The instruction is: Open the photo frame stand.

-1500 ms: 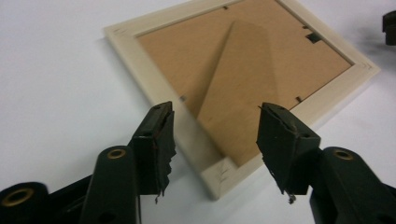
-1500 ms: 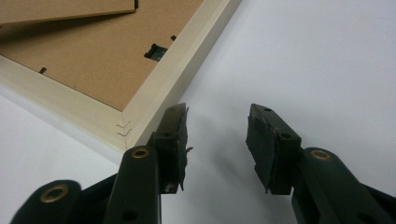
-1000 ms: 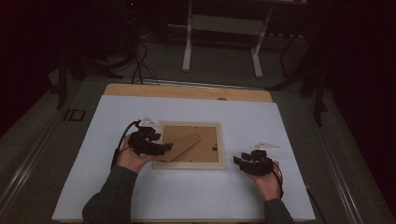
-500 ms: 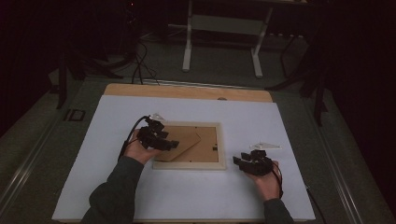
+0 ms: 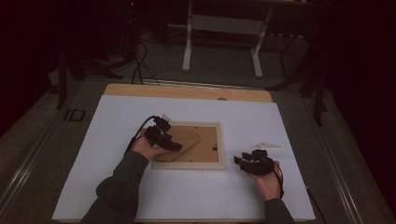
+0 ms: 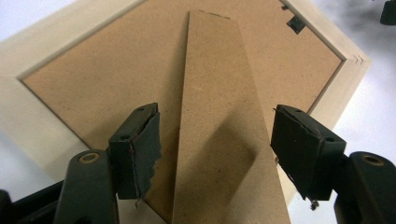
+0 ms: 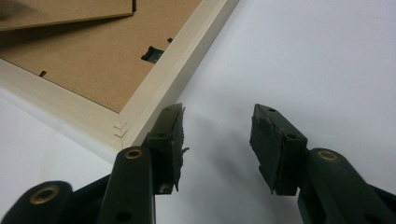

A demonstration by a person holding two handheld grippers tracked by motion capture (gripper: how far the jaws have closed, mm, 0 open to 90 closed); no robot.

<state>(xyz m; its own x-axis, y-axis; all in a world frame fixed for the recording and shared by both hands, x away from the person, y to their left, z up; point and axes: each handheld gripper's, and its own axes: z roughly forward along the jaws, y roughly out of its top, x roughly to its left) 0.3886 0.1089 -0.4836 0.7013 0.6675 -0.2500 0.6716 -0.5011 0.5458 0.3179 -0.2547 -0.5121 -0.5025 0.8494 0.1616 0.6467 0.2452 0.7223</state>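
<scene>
From the high view, a wooden picture frame point(image 5: 188, 164) is lying face down on the white table point(image 5: 116, 121), with the left gripper point(image 5: 163, 138) hovering over its left part and the right gripper point(image 5: 251, 161) resting apart at its right. In the left gripper view, jaws are standing open astride the fibreboard stand point(image 6: 219, 130), not pressing it. In the right gripper view, jaws are gaping empty beside the frame's corner point(image 7: 122, 122).

One picture frame point(image 5: 188, 164) (face down), one stand flap point(image 5: 184, 142), two hand-held grippers.
</scene>
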